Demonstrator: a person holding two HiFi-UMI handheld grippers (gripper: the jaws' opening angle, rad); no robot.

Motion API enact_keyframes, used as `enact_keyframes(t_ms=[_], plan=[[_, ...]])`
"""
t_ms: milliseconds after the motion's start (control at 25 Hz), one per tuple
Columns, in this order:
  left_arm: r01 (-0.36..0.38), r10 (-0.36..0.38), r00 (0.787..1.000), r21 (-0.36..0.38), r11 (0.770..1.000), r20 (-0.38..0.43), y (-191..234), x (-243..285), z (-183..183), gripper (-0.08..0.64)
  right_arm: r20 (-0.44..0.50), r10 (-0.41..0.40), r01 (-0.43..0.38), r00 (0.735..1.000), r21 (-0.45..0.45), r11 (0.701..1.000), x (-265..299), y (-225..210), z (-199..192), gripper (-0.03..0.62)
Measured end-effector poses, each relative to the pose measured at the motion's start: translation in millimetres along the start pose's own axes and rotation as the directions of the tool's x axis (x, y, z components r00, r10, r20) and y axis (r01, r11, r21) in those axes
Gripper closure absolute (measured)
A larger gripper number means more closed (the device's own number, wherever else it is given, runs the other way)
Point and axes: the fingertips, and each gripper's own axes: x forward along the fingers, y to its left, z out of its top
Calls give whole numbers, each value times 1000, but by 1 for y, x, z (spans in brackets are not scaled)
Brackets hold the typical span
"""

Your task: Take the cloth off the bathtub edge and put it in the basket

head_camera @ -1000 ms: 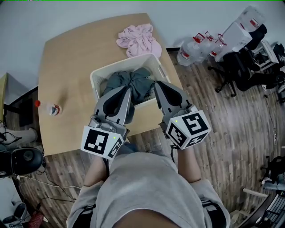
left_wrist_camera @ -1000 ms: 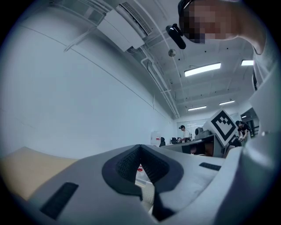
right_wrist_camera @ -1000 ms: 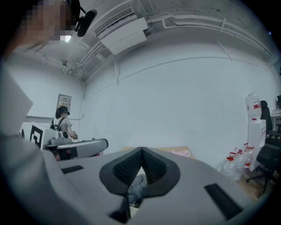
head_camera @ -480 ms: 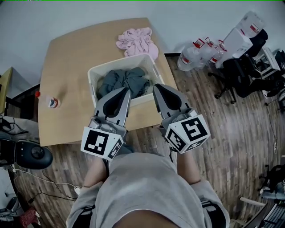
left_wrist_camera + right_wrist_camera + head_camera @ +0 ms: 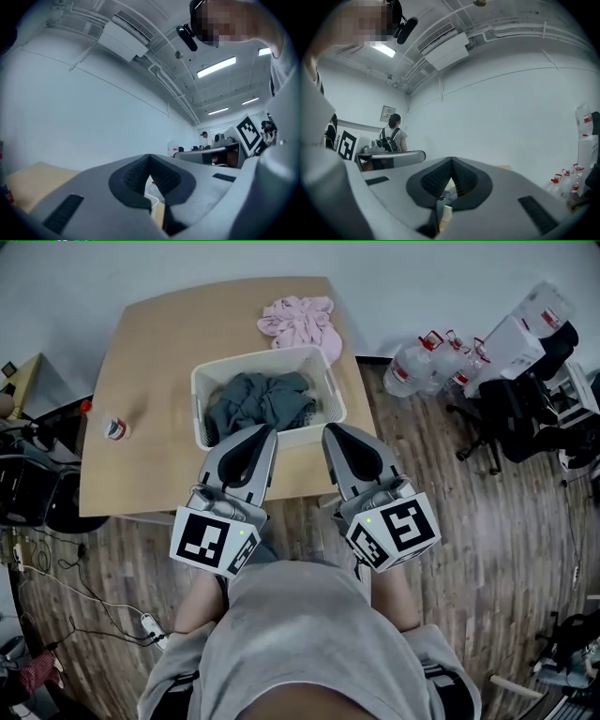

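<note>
Cloth (image 5: 258, 399) is in neither tool: the left gripper (image 5: 266, 431) and right gripper (image 5: 330, 431) hang empty, jaws pressed tip to tip. Just beyond them it lies crumpled, dark grey-green, in the white basket (image 5: 265, 360) on the wooden table (image 5: 150, 362). The head view shows the whole heap; the right gripper view shows only a sliver beneath its jaws.
</note>
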Motion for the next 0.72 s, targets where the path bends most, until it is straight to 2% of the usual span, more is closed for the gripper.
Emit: enact_keyframes(t_ms=[240,720], plan=[[-17,17,1000,7,1000,-15,-14,-11,-5,545,14,31,-31,999,20,999,-15,8,-6,583],[-5,6,1000,21,1000,-16,-15,-12,0,546,37,20,-21,999,14,1000,-17,10,-1,583]])
